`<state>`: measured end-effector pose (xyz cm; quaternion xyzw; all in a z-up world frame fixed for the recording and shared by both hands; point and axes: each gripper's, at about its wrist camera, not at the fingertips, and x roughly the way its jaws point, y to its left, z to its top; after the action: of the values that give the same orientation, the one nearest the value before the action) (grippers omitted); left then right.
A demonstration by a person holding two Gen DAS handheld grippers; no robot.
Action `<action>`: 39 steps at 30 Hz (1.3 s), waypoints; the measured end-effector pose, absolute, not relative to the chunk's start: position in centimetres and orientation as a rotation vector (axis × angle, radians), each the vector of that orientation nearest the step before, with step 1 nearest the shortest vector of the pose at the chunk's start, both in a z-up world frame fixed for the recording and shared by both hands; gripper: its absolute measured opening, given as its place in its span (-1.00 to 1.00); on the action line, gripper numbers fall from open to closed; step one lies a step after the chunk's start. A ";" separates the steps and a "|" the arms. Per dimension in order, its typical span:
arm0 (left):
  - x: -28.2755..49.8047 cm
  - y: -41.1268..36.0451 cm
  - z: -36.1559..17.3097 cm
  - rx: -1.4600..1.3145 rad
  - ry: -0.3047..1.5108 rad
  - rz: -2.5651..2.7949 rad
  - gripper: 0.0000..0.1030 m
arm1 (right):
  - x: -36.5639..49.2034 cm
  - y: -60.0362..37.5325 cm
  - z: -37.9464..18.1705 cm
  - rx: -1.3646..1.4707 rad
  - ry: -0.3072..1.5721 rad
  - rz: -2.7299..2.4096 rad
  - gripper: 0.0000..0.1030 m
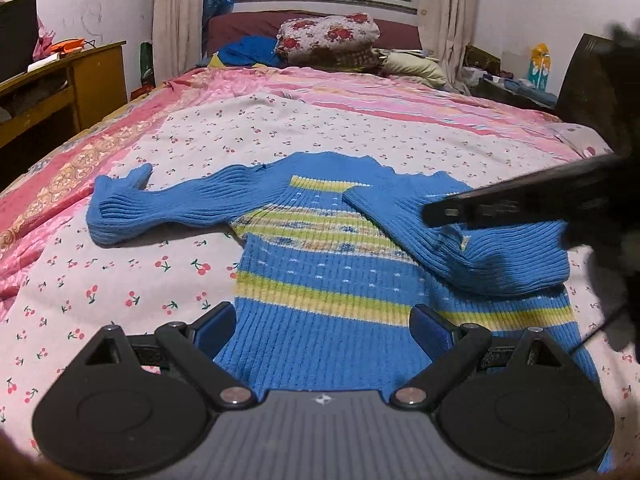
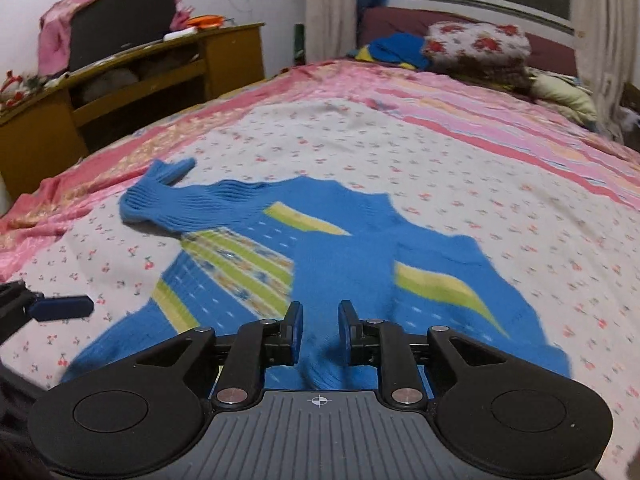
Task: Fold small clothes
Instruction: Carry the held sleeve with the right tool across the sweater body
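Right wrist view, bedroom.

- Bed (image 2: 460,128) with a pink cherry-print cover, striped pink along its far edge.
- Small blue ribbed knit sweater with yellow-green bands (image 2: 248,264), lying flat near the bed's near edge; one sleeve (image 2: 160,200) stretched toward the left edge, the other sleeve (image 2: 344,264) folded across the body.
- Right gripper (image 2: 319,334), black with blue pads, jaws partly apart above the folded sleeve; contact cannot be told.
- Left gripper's blue-padded finger (image 2: 60,307) at the left.
- Floral folded quilt (image 2: 476,46) at the far edge.
- Yellow wooden desk (image 2: 132,92) beyond the left edge.
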<state>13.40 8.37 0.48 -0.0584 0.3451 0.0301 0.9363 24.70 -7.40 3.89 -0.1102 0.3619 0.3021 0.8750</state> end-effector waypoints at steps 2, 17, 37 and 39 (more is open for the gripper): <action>13.5 8.6 0.3 -0.122 0.710 0.064 0.92 | 25.7 -5.9 3.2 -0.238 0.774 0.632 -0.53; 13.1 10.5 0.7 -0.182 0.679 0.060 0.92 | 31.6 -6.9 3.5 -0.062 0.816 0.394 -0.89; 13.0 10.6 0.8 -0.190 0.674 0.055 0.92 | 29.4 -6.2 6.1 -0.016 0.771 0.587 -0.68; 13.1 10.4 0.7 -0.187 0.678 0.049 0.92 | 29.3 -9.0 6.3 -0.016 0.757 0.513 -0.67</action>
<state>13.12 10.40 0.67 -0.0917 0.3322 0.0242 0.9384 29.31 -9.00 6.27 -0.0078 0.3652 0.2477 0.8973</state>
